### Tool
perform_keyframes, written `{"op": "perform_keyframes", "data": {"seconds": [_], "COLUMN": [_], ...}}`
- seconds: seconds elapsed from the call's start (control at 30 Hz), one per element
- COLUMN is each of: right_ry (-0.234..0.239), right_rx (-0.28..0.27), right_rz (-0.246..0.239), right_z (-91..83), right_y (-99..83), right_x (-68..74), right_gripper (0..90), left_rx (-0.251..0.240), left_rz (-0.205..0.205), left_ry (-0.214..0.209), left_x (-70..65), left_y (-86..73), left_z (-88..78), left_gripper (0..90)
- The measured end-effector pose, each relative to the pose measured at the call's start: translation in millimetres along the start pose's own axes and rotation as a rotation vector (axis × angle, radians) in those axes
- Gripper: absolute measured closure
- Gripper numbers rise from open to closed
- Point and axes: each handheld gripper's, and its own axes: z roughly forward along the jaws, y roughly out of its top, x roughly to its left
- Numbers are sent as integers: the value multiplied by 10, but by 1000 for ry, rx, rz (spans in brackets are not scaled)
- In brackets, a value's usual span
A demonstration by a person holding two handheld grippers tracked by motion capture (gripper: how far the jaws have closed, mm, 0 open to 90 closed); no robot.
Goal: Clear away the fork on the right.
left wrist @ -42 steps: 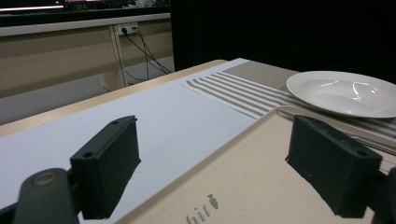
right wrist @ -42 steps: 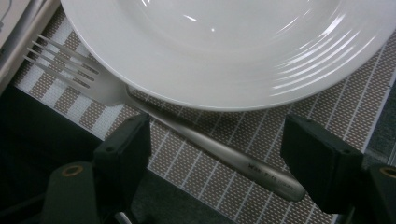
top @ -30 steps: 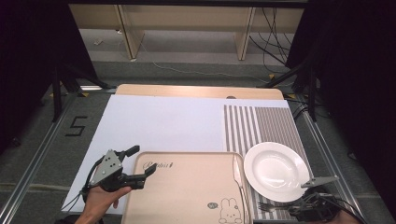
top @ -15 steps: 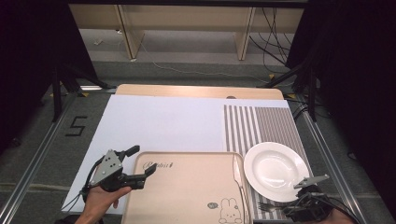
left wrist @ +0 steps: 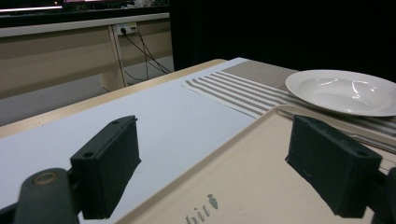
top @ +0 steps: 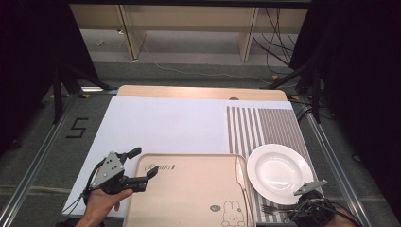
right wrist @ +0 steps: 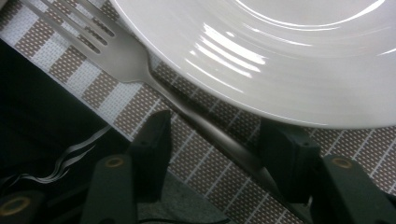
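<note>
Your left gripper (top: 143, 169) sat at the bench's near-left corner, over the tray's (top: 189, 189) left edge. Its jaws stood wide apart with nothing between them; in the left gripper view one pad hung above the white sheet (left wrist: 154, 112) and the other above the tray (left wrist: 243, 177). The hand (top: 101, 205) gripped it from below.

The tray lay along the near edge, printed with a rabbit (top: 230, 210) at its near-right corner. A knife (top: 240, 177) lay along its right rim.

The plate (top: 279, 172) rested on the striped mat (top: 260, 127) at the right side of the bench, just right of the tray.

The fork (top: 274, 210) lay on the mat at the near edge, tines pointing left, its handle running under the plate's near rim. In the right gripper view the fork (right wrist: 126, 58) passed diagonally between the jaws.

Your right gripper (top: 309, 205) was at the near-right corner, low over the fork handle. Its jaws had just been closing and stood about half open, one on each side of the handle. The right pad looked very close to the handle; whether it touched, you could not tell. The left pad stood clear of it. No grip yet.
</note>
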Motion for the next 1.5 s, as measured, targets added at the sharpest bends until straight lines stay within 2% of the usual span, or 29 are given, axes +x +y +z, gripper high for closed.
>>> {"op": "perform_keyframes", "data": {"seconds": [0.07,0.1,0.13,0.17,0.2,0.23,0.27,0.43,0.47,0.53,0.63,0.67,0.83,0.93,0.97,1.0,1.07,1.27,1.33,1.37,1.47,1.5], "right_ry": [3,-2,0,-4,5,0,3,2,10,27,50,55,58,65,61,56,71,51,45,32,22,18], "right_rx": [10,-9,9,9,29,30,41,70,79,78,93,97,120,137,128,138,141,151,160,153,159,151], "right_rz": [-4,-34,-21,-48,-35,-55,-54,-160,-167,-204,-211,-226,-274,-277,-302,-290,-316,-369,-369,-399,-408,-425], "right_z": [-5,6,-10,-8,-17,-14,-18,-1,-1,16,13,17,27,24,30,29,32,35,29,33,27,32], "right_y": [1,7,10,17,22,32,40,109,120,146,158,167,214,221,229,233,243,261,260,265,263,265], "right_x": [13,-4,15,13,44,47,70,94,102,61,57,55,56,70,56,70,72,110,125,138,162,157], "right_gripper": [489,523,541,561,582,595,617,697,710,714,733,739,761,771,783,812,836,848,849,850,851,851], "left_rx": [5,4,4,1,3,5,5,6,5,5,7,7,8,8,8,7,7,6,7,7,7,6], "left_rz": [4,4,4,2,1,2,4,2,1,0,2,2,2,2,2,2,4,4,3,4,4,3], "left_ry": [1,1,1,0,2,2,2,2,2,2,2,2,2,2,2,2,3,2,2,1,3,5], "left_x": [-2,-3,-2,0,-1,0,-1,-1,-1,-1,-1,-2,-1,-1,0,-1,1,0,-1,-1,1,2], "left_y": [3,3,3,0,-1,0,0,-3,-3,-4,-6,-5,-6,-6,-5,-5,-4,-3,-4,-4,-3,-3], "left_z": [-6,-6,-5,0,-1,-2,-3,1,1,2,2,3,3,2,2,0,-1,0,0,1,0,0], "left_gripper": [160,160,160,160,160,160,160,161,161,161,161,161,161,161,161,161,161,161,161,161,161,161]}}
